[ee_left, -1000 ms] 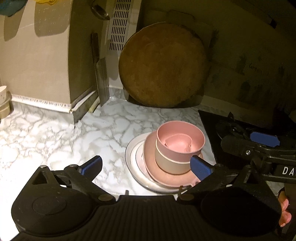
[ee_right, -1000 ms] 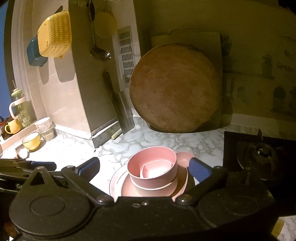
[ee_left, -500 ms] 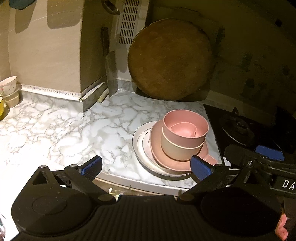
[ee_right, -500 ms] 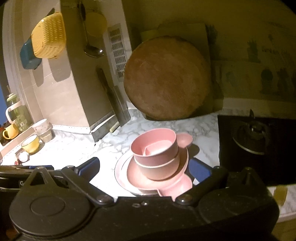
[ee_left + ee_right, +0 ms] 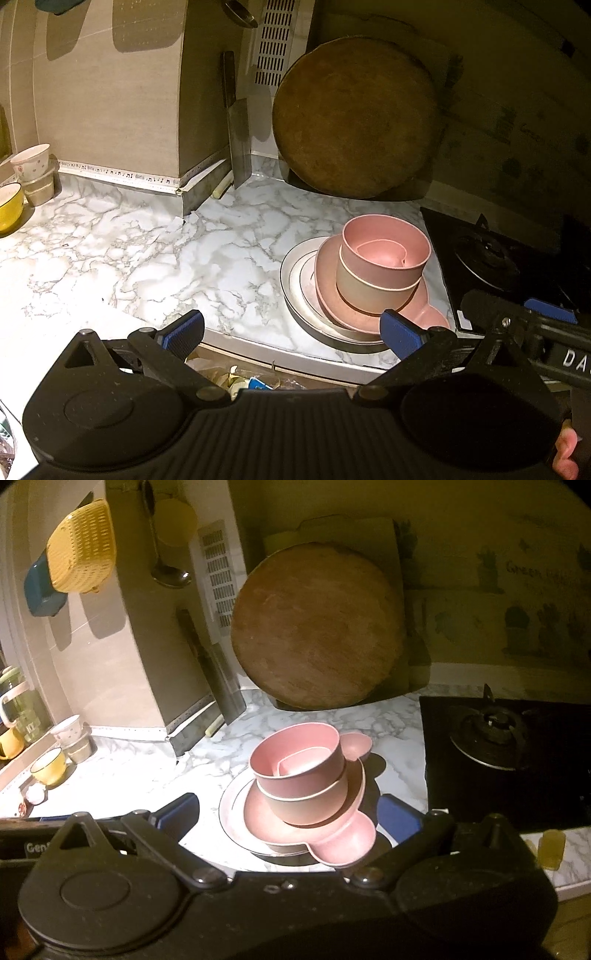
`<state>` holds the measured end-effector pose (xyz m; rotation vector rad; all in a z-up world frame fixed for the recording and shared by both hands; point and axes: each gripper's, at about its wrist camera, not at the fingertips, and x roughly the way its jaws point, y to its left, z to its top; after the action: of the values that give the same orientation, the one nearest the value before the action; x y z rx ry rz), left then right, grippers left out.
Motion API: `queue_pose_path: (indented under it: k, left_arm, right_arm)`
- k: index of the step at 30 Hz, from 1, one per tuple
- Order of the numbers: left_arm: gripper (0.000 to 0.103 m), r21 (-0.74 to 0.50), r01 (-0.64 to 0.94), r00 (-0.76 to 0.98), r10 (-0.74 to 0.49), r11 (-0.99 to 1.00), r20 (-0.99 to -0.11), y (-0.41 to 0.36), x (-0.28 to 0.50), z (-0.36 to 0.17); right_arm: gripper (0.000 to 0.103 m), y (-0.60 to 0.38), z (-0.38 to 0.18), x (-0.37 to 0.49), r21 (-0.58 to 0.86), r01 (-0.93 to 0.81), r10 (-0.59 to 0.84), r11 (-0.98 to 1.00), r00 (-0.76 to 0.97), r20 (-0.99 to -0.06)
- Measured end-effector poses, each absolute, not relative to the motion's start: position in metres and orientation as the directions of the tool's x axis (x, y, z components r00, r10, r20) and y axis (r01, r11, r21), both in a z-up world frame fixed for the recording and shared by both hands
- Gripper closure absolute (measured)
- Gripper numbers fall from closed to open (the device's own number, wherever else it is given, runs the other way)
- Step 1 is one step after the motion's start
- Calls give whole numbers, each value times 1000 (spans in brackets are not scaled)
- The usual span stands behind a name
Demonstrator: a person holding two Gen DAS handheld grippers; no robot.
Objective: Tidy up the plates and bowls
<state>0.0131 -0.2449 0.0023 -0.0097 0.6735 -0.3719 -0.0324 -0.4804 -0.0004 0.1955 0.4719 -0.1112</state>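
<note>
1. Nearest to us, the left gripper (image 5: 291, 328) has its blue-padded fingers spread wide and empty, held just off the front edge of the marble counter (image 5: 147, 258). The right gripper (image 5: 290, 810) is likewise spread wide and holds nothing.

2. Between the right gripper's fingers, at 12 o'clock, sits the stack of dishes (image 5: 299, 794), close to the counter's front edge. In the left view the stack (image 5: 362, 280) lies at 1 o'clock.

3. At the bottom of the stack is a white plate (image 5: 295, 284) with a dark rim line. On it rests a pink dish (image 5: 343, 840) with rounded lobes sticking out. Two nested bowls sit on top, the upper pink bowl (image 5: 295, 757) holding a smaller pink piece inside.

4. The black stove (image 5: 498, 753) borders the stack at 3 o'clock, leaving little room there. Bare marble stretches toward 9 o'clock.

5. Only the left view shows the right gripper's side (image 5: 532, 325) at 3 o'clock, and clutter below the counter edge.

6. Only the right view shows a yellow basket (image 5: 81, 561) and a ladle (image 5: 166, 565) hanging at 10 and 11 o'clock, and cups (image 5: 55, 760) at 9 o'clock.

7. Farthest back, at 12 o'clock, a round wooden board (image 5: 317, 627) leans on the wall, with a cleaver (image 5: 236, 140) propped just beside it toward 11 o'clock.
</note>
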Motion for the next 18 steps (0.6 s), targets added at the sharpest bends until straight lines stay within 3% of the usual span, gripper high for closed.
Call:
queue_pose_path:
  k: [18]
  left_arm:
    - [1, -109, 322, 732, -321, 940, -601, -246, 11, 4]
  right_arm:
    - [0, -479, 1, -34, 152, 150, -66, 977, 888, -455]
